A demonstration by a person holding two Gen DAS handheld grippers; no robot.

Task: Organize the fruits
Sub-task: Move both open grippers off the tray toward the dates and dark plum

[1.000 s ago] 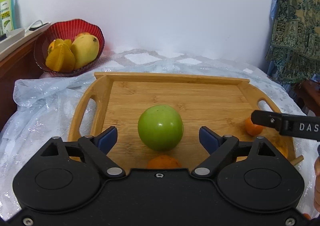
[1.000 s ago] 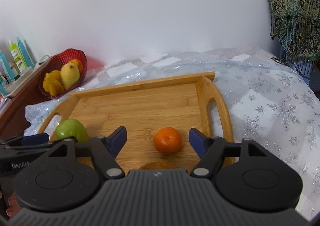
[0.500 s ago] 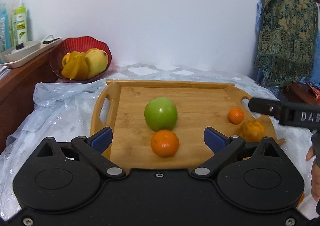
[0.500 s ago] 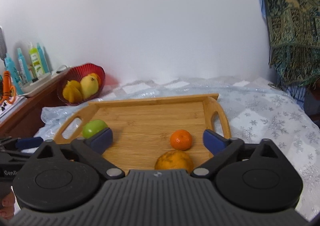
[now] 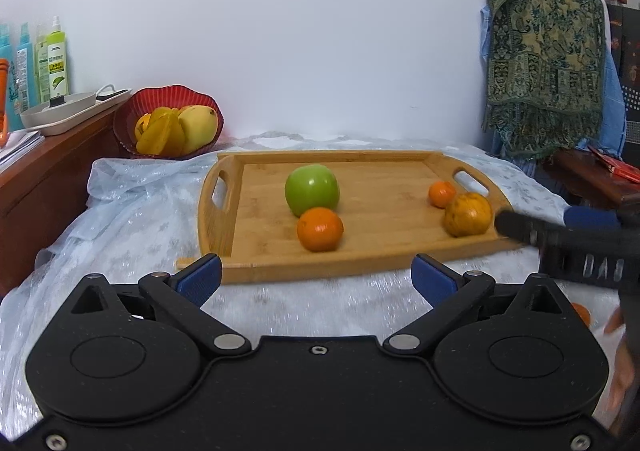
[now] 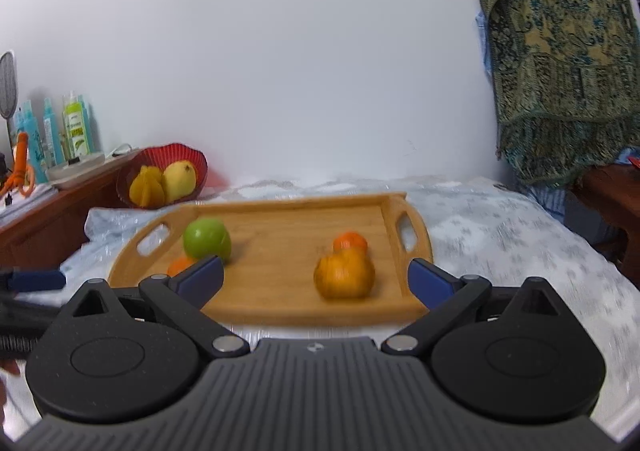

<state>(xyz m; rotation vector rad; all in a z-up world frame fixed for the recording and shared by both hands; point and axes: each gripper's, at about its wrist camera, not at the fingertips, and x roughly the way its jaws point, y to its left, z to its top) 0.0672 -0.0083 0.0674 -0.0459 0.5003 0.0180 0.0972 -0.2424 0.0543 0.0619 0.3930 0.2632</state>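
A wooden tray (image 5: 304,270) lies on a white cloth. It holds a green apple (image 5: 312,189), an orange (image 5: 320,229) just in front of it, a small tangerine (image 5: 441,194) and a mottled yellow-orange fruit (image 5: 467,214) near the right handle. My left gripper (image 5: 316,277) hovers before the tray's front rim, jaws opening, nothing between them. My right gripper (image 6: 312,277) stands open and empty before the tray (image 6: 296,315), facing the mottled fruit (image 6: 344,273) and tangerine (image 6: 351,241). The apple (image 6: 206,239) is left of it.
A red bowl (image 5: 168,95) with a mango and starfruit stands behind the tray's left corner. A wooden side table (image 5: 52,171) with bottles is at the left. A patterned cloth (image 5: 548,51) hangs at the right over dark furniture. A hand shows at the right edge.
Both grippers have drawn back from the tray and their jaws have spread wider. The apple and the tangerine, earlier between the jaws, now lie well ahead on the tray.
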